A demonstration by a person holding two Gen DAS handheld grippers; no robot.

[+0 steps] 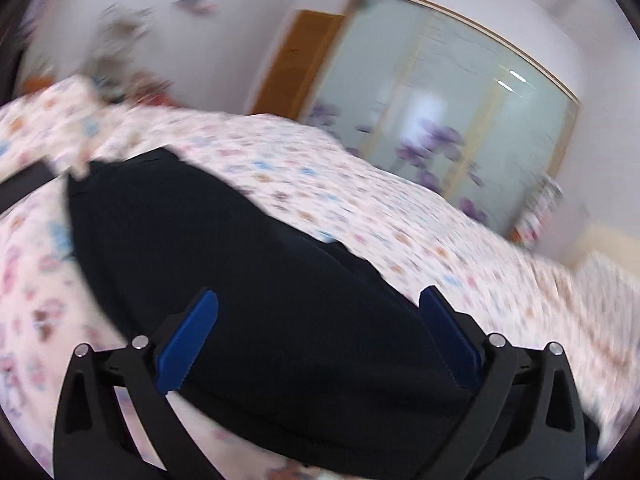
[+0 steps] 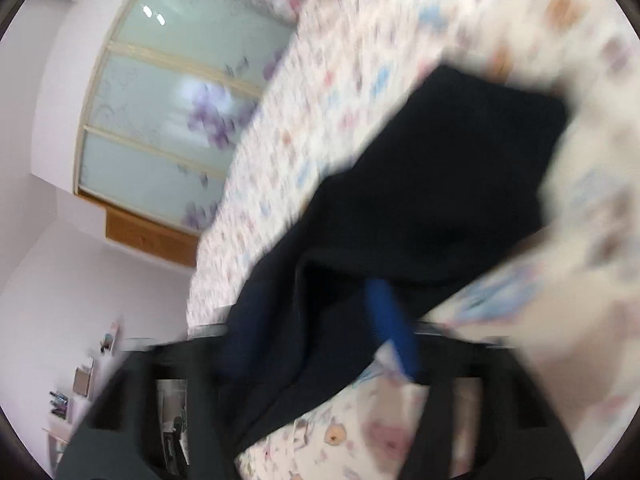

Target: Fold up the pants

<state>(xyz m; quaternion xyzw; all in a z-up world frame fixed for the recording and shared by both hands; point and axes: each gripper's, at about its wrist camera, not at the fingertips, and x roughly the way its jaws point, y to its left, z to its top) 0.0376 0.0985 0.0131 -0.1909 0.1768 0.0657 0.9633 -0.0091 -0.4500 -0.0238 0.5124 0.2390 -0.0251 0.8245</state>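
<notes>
Where the left wrist view looks along its fingers, the dark pants (image 1: 240,264) lie folded on the floral bedsheet (image 1: 360,200), long axis running from upper left to lower right. The left gripper (image 1: 318,336) stands wide open, pads clear of cloth. Right wrist view, blurred: pants (image 2: 440,168) slant toward upper right; right gripper (image 2: 320,340) parted, grip uncertain.

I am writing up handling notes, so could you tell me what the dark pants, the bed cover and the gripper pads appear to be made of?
Pants: soft matte navy fabric, possibly a knit; it lies limp with no sheen.
Bed cover: thin printed cloth, probably cotton; small pastel motifs on matte white.
Left gripper pads: blue ribbed plastic or rubber, on black plastic arms; the serrated edge shows.
</notes>
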